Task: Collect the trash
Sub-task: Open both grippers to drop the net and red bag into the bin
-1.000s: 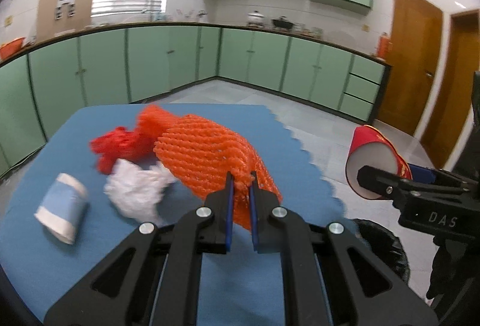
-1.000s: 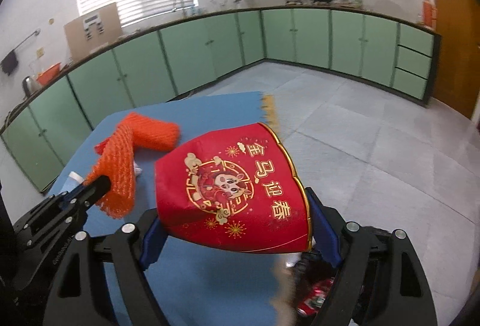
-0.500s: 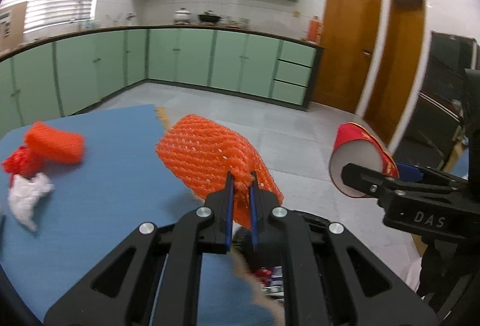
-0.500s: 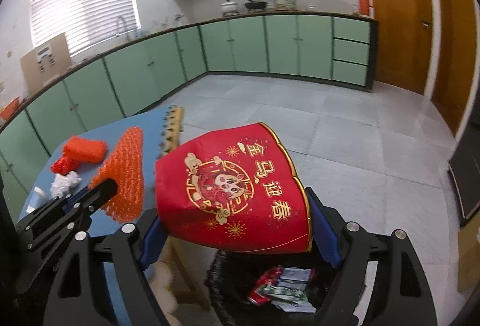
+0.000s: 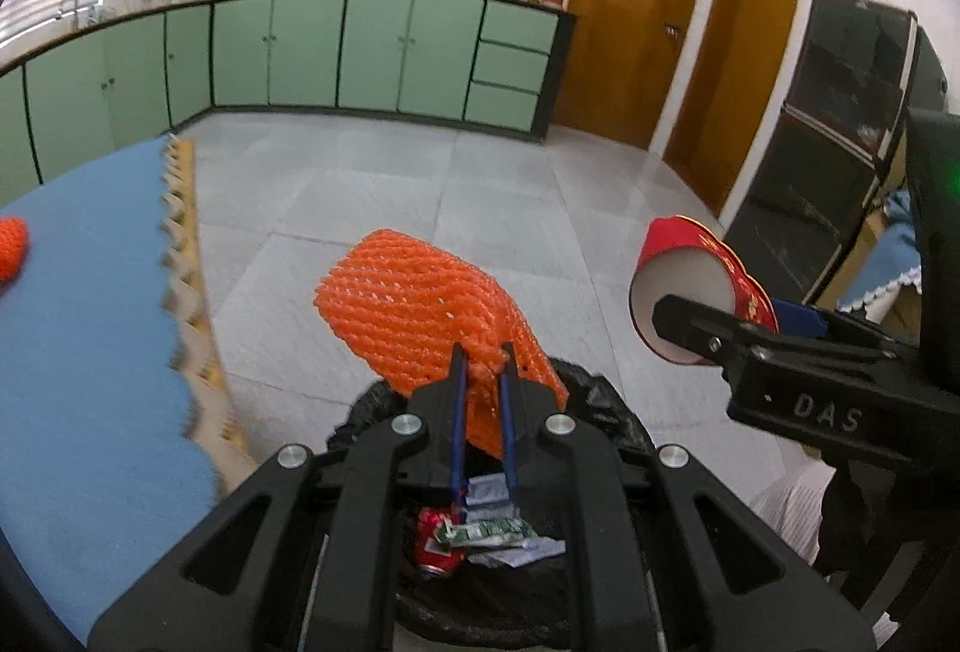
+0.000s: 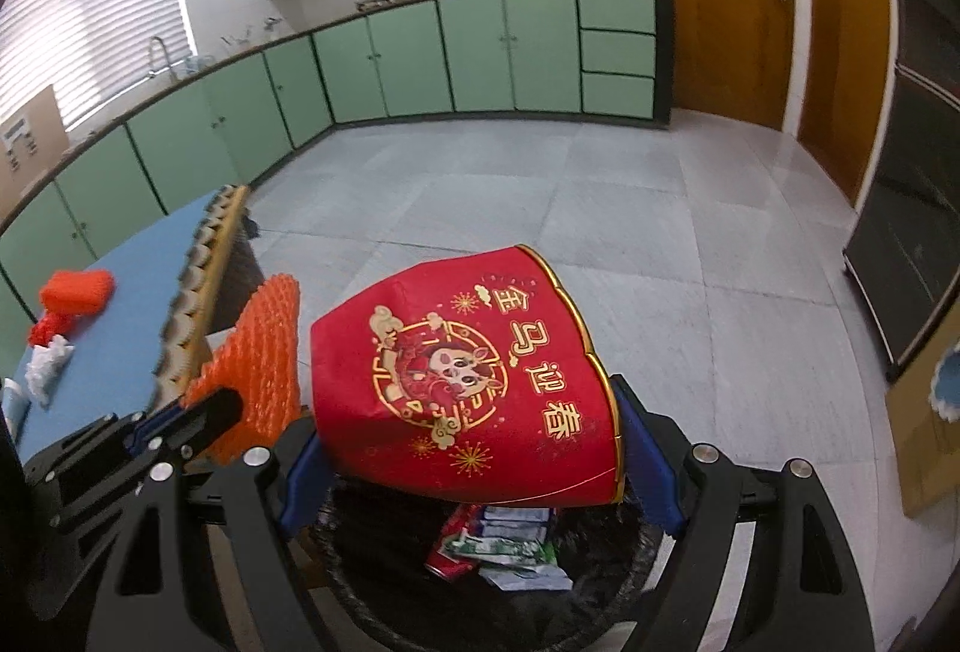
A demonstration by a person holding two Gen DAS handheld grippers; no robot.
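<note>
Left fingers [image 5: 481, 352] clenched on orange foam net [image 5: 420, 310]; right fingers [image 6: 468, 448] clamp red paper cup [image 6: 474, 382] by its sides. Both held above black trash bin [image 6: 606, 592] directly below the fingers. Blue surface [image 5: 90, 322] off left, wrappers [image 6: 510, 550] inside bin.

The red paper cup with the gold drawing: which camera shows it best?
The right wrist view: the red paper cup with gold cartoon print fills the middle, side on, held between the tongs. The left wrist view shows only its white base, far right.
</note>
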